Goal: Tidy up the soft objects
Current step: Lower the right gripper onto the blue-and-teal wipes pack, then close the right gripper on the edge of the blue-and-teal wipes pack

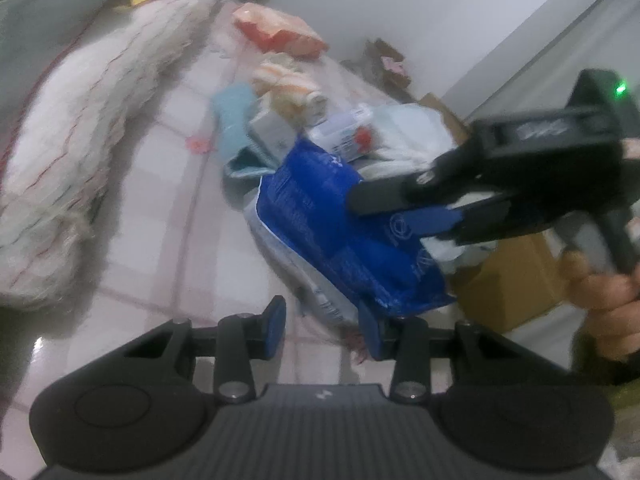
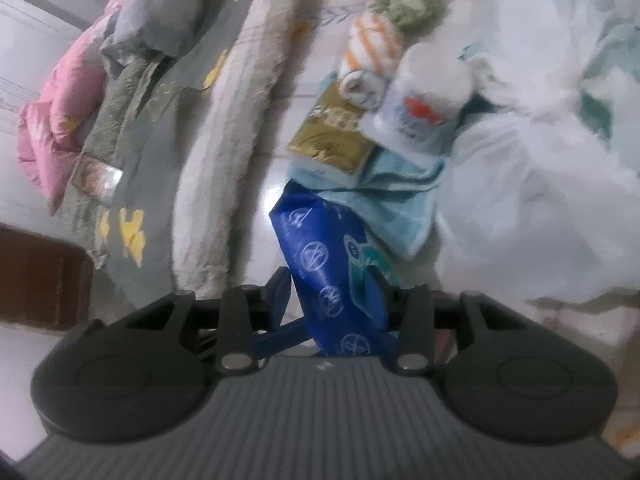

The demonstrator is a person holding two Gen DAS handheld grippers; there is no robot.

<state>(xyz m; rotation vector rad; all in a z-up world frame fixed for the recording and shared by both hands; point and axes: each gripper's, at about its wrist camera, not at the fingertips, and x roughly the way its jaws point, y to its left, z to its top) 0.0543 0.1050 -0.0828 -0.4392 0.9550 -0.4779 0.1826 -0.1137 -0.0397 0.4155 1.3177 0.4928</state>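
Blue pack: a soft plastic-wrapped pack, lifted off the tiled floor, hanging between the two tools in front of the pile of towels and bags.
Long axis: runs from the right gripper at its upper end down to the left gripper at its lower end; in the right wrist view it points straight ahead, away from the camera.
Right fingers: clamped on the pack's upper end, the blue pads pinching the wrapper.
Left fingers: apart, with the lower corner of the pack lying against the right-hand finger only; the other pad stands clear.
Nearer hand: the right one already carries the pack; the left sits just under its lower end.
Next move, as I judge it: closing the left fingers would need the corner brought between them first.
Other soft things: striped rolled towel and light blue towel lie beyond the pack on the floor.
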